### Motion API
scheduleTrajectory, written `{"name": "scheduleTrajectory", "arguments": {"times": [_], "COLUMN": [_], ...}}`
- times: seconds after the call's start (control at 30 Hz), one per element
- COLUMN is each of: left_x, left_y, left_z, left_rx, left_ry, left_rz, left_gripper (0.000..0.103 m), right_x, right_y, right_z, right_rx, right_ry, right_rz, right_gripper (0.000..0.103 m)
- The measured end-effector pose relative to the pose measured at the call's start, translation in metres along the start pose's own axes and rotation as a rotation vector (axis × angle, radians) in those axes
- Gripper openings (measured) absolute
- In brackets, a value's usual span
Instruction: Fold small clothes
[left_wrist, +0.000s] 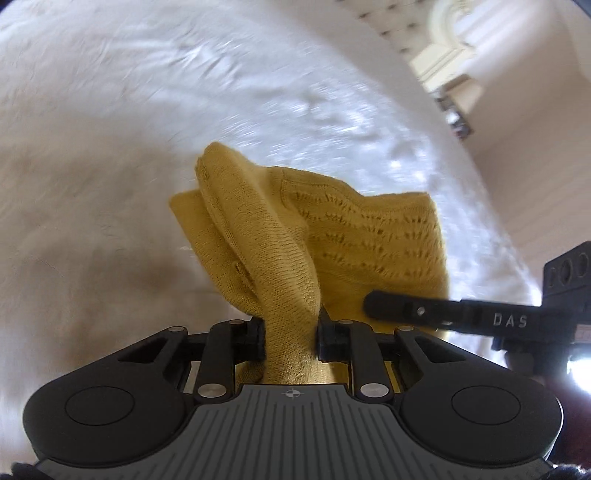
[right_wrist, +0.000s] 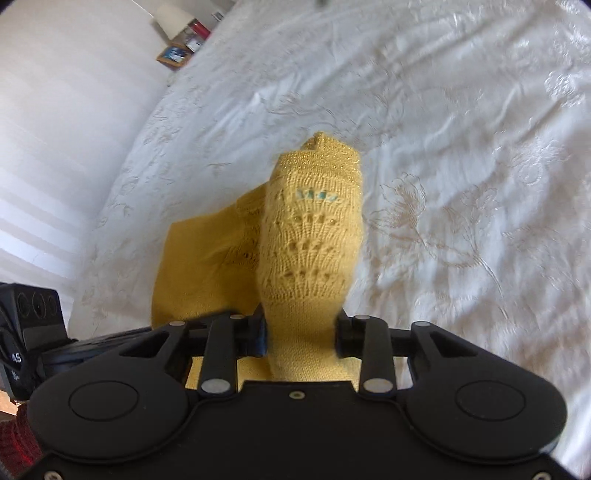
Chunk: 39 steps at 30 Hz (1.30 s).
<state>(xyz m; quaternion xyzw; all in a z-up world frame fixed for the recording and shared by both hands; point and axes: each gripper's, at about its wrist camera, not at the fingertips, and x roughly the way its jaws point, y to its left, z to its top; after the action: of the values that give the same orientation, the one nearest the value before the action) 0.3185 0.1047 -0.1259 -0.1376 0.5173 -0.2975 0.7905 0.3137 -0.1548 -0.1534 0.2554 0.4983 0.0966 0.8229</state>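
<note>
A small mustard-yellow knitted garment (left_wrist: 332, 236) with a lacy openwork pattern hangs above a white embroidered bedspread (left_wrist: 110, 147). My left gripper (left_wrist: 291, 338) is shut on a bunched plain-knit part of it. My right gripper (right_wrist: 301, 338) is shut on another bunched part (right_wrist: 310, 229) with a glittery band at its end and a small blue mark. The right gripper's finger (left_wrist: 424, 308) reaches in from the right in the left wrist view, close beside the left gripper. The left gripper's body (right_wrist: 33, 332) shows at the left edge of the right wrist view.
The bedspread (right_wrist: 461, 147) fills most of both views. A white wall (right_wrist: 55, 129) runs along the bed's left side, with a wooden shelf of small items (right_wrist: 184, 44) at the far end. A pale wall and a cream doorway (left_wrist: 454, 48) lie beyond the bed.
</note>
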Motion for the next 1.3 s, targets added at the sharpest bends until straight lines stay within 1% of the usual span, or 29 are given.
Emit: {"name": "scheduleTrajectory", "arguments": {"times": [0.13, 0.23, 0.3, 0.37, 0.47, 0.53, 0.57, 0.6, 0.63, 0.67, 0.7, 0.73, 0.77, 0.8, 0.83, 0.87, 0.9, 0.93, 0.97, 1.0, 1.03, 1.1, 1.2, 1.23, 1.27, 1.3], "left_x": [-0.032, -0.046, -0.054, -0.059, -0.063, -0.057, -0.054, -0.050, -0.043, -0.032, -0.019, -0.009, -0.004, -0.004, -0.008, -0.015, -0.023, -0.029, -0.033, -0.035, -0.032, -0.018, 0.013, 0.026, 0.038, 0.049], "left_y": [-0.029, -0.050, -0.063, -0.071, -0.077, -0.075, -0.071, -0.065, -0.059, -0.052, -0.044, -0.036, -0.028, -0.020, -0.016, -0.015, -0.018, -0.021, -0.025, -0.031, -0.035, -0.042, -0.046, -0.044, -0.041, -0.037], "left_z": [-0.022, -0.043, -0.062, -0.080, -0.104, -0.113, -0.117, -0.120, -0.123, -0.126, -0.130, -0.134, -0.136, -0.136, -0.134, -0.131, -0.127, -0.124, -0.119, -0.115, -0.110, -0.099, -0.088, -0.085, -0.084, -0.083], "left_rx": [0.055, 0.076, 0.094, 0.088, 0.069, 0.069, 0.061, 0.051, 0.059, 0.097, 0.136, 0.162, 0.172, 0.161, 0.145, 0.145, 0.160, 0.180, 0.195, 0.211, 0.224, 0.249, 0.284, 0.299, 0.311, 0.327], "left_ry": [-0.014, 0.006, 0.031, 0.067, 0.115, 0.127, 0.127, 0.122, 0.119, 0.135, 0.164, 0.192, 0.208, 0.207, 0.197, 0.172, 0.136, 0.101, 0.072, 0.045, 0.031, 0.024, 0.020, 0.036, 0.069, 0.113], "left_rz": [-0.049, -0.080, -0.092, -0.105, -0.114, -0.104, -0.085, -0.047, 0.020, 0.105, 0.191, 0.263, 0.291, 0.275, 0.269, 0.282, 0.289, 0.284, 0.276, 0.265, 0.252, 0.234, 0.249, 0.268, 0.298, 0.331], "left_gripper": [0.022, 0.022, 0.023, 0.023, 0.023, 0.023, 0.024, 0.026, 0.029, 0.029, 0.029, 0.027, 0.029, 0.030, 0.030, 0.029, 0.029, 0.030, 0.030, 0.033, 0.042, 0.050, 0.050, 0.050, 0.050, 0.051], "right_x": [-0.050, -0.081, -0.094, -0.104, -0.111, -0.114, -0.114, -0.113, -0.110, -0.107, -0.100, -0.093, -0.088, -0.086, -0.088, -0.093, -0.100, -0.104, -0.107, -0.107, -0.105, -0.091, -0.066, -0.058, -0.049, -0.043], "right_y": [0.009, 0.009, 0.009, 0.007, 0.005, 0.002, -0.001, -0.007, -0.014, -0.023, -0.035, -0.047, -0.059, -0.068, -0.072, -0.072, -0.068, -0.062, -0.055, -0.048, -0.043, -0.039, -0.048, -0.054, -0.062, -0.069], "right_z": [-0.029, -0.057, -0.077, -0.096, -0.118, -0.130, -0.132, -0.135, -0.136, -0.137, -0.139, -0.139, -0.139, -0.139, -0.140, -0.140, -0.142, -0.143, -0.145, -0.146, -0.145, -0.139, -0.132, -0.128, -0.129, -0.128], "right_rx": [0.026, 0.065, 0.087, 0.099, 0.100, 0.085, 0.076, 0.063, 0.051, 0.039, 0.038, 0.048, 0.065, 0.083, 0.104, 0.115, 0.112, 0.097, 0.070, 0.043, 0.023, 0.008, 0.020, 0.038, 0.049, 0.052], "right_ry": [-0.053, -0.066, -0.055, -0.028, 0.019, 0.036, 0.038, 0.034, 0.023, 0.008, 0.002, -0.004, -0.009, -0.017, -0.037, -0.064, -0.102, -0.132, -0.163, -0.184, -0.190, -0.161, -0.100, -0.072, -0.039, -0.015], "right_rz": [0.030, 0.056, 0.069, 0.081, 0.097, 0.087, 0.070, 0.032, -0.023, -0.110, -0.216, -0.301, -0.363, -0.399, -0.415, -0.407, -0.385, -0.364, -0.348, -0.336, -0.334, -0.370, -0.446, -0.472, -0.501, -0.518], "right_gripper": [0.042, 0.042, 0.042, 0.042, 0.042, 0.042, 0.042, 0.042, 0.043, 0.044, 0.047, 0.047, 0.047, 0.047, 0.047, 0.048, 0.058, 0.075, 0.083, 0.089, 0.088, 0.088, 0.091, 0.093, 0.095, 0.103]}}
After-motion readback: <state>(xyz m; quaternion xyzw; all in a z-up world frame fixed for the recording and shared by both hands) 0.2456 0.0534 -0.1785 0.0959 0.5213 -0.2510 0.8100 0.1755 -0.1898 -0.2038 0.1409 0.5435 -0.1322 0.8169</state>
